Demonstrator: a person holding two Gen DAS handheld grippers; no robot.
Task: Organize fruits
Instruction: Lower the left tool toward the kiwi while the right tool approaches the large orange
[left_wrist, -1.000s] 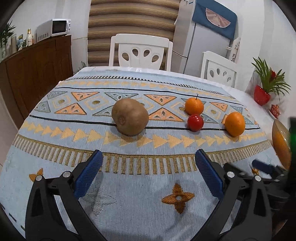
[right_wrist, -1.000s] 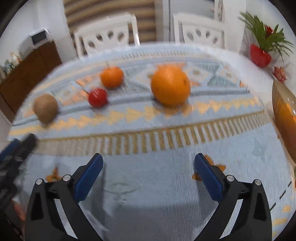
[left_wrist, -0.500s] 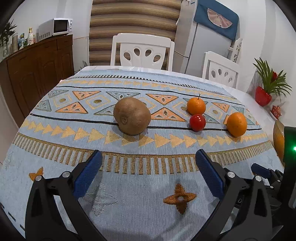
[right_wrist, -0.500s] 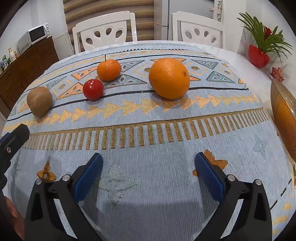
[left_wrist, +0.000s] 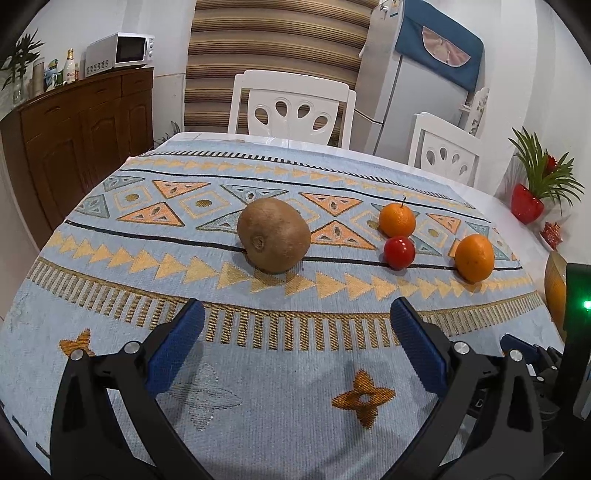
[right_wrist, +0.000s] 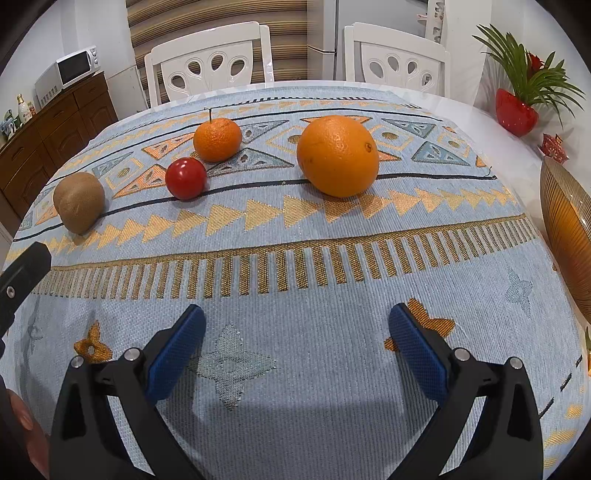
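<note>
The tabletop cloth (right_wrist: 295, 258) is pale blue, woven with orange and gold triangles, gold bars, thin black lines and orange and grey star shapes. On it lie a fuzzy brown kiwi (left_wrist: 273, 235), a glossy red tomato (right_wrist: 185, 178), a small orange mandarin (right_wrist: 217, 140) and a large orange (right_wrist: 338, 155). Both tongs are black with blue pads (right_wrist: 173, 360). At the right edge stands an amber ribbed bowl (right_wrist: 565, 236).

Table under patterned blue cloth (right_wrist: 295, 295). Left to right: kiwi (right_wrist: 78, 202), tomato (right_wrist: 185, 178), mandarin (right_wrist: 217, 140) farther back, orange (right_wrist: 338, 155); amber bowl (right_wrist: 565, 236) right edge.
</note>
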